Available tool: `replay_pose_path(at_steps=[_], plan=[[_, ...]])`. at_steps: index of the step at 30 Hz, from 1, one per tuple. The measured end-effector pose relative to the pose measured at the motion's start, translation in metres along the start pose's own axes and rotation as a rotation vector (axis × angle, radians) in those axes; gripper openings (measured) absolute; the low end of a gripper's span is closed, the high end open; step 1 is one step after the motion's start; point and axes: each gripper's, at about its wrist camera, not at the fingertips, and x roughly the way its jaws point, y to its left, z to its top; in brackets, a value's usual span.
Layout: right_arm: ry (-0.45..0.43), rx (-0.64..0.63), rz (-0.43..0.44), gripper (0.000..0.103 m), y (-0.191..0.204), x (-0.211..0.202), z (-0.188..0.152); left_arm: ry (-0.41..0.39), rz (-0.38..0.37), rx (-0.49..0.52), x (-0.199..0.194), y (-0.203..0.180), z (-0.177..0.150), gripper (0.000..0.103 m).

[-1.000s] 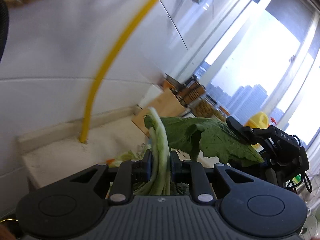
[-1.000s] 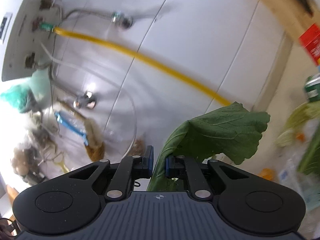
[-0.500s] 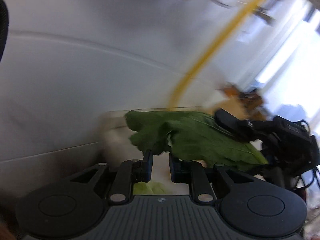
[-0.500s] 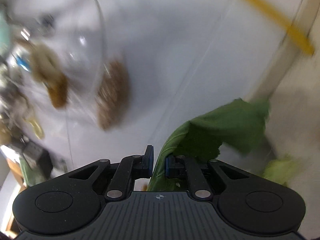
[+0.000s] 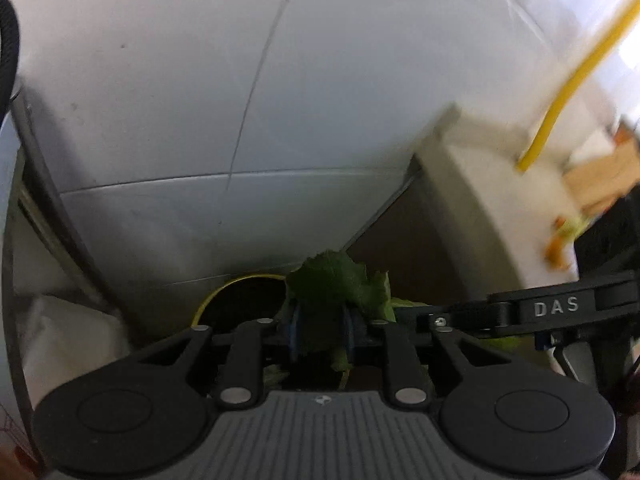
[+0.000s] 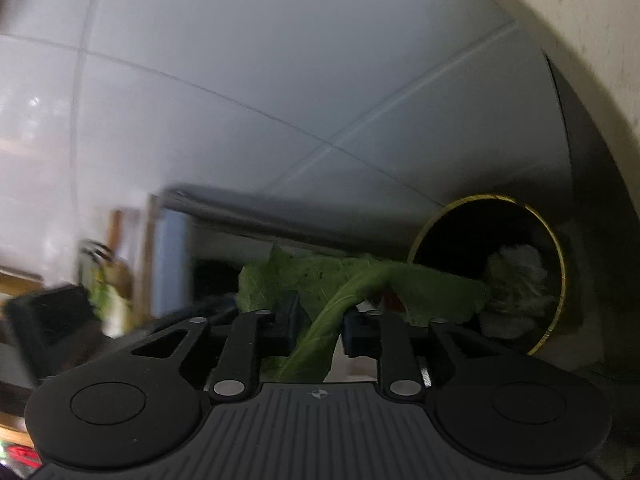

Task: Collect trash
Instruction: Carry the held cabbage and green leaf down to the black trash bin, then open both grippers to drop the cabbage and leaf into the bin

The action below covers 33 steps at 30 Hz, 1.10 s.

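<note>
Both of our views have swung down from the tiled wall and the yellow hose toward the floor beside the table, and a round bin now shows in each.

Seen from the right wrist, the bin (image 6: 552, 240) has a thin yellow rim around a dark, round mouth. Inside it we see a pale, crumpled wad (image 6: 516, 280) against the far side; what it is made of we cannot tell. From the left wrist only an arc of that yellow rim and the black interior show, just behind the fingers.

Our right hand-held gripper (image 6: 318, 330) is clenched on the pale green, ribbed stalk of a leaf (image 6: 320, 280). Its broad, veined, matte blade spreads flat past the black fingers, and its right tip reaches across the bin's mouth.

Our left hand-held gripper (image 5: 322, 330) is clamped on a second, crinkled dark-green leaf (image 5: 336, 280), whose jagged edge stands up between the blue-edged pads. It sits just beside the bin's rim, in front of it.

Behind all this runs a smooth, glossy white tiled wall (image 5: 200, 100) with thin grout lines. At the right of the left view, the table (image 5: 492, 200) is a pale, rounded slab, blurred, with the yellow hose (image 5: 560, 100) meeting it from above.
</note>
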Motion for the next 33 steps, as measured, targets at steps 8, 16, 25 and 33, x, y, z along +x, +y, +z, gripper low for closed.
replay_pose_path(at_steps=[8, 16, 25, 33], plan=[[0.013, 0.045, -0.066, 0.057, -0.007, 0.010, -0.005, 0.031, 0.068, 0.077, 0.011, -0.007, -0.004, 0.033], [-0.015, 0.054, -0.098, 0.066, -0.009, 0.010, -0.002, 0.026, 0.098, 0.097, 0.016, -0.017, -0.007, 0.046], [-0.051, 0.059, -0.129, 0.072, -0.009, 0.005, -0.003, 0.023, 0.112, 0.092, 0.014, -0.015, -0.005, 0.059], [-0.066, 0.063, -0.141, 0.072, -0.008, 0.000, -0.005, 0.004, 0.093, 0.086, 0.010, -0.015, -0.004, 0.060]])
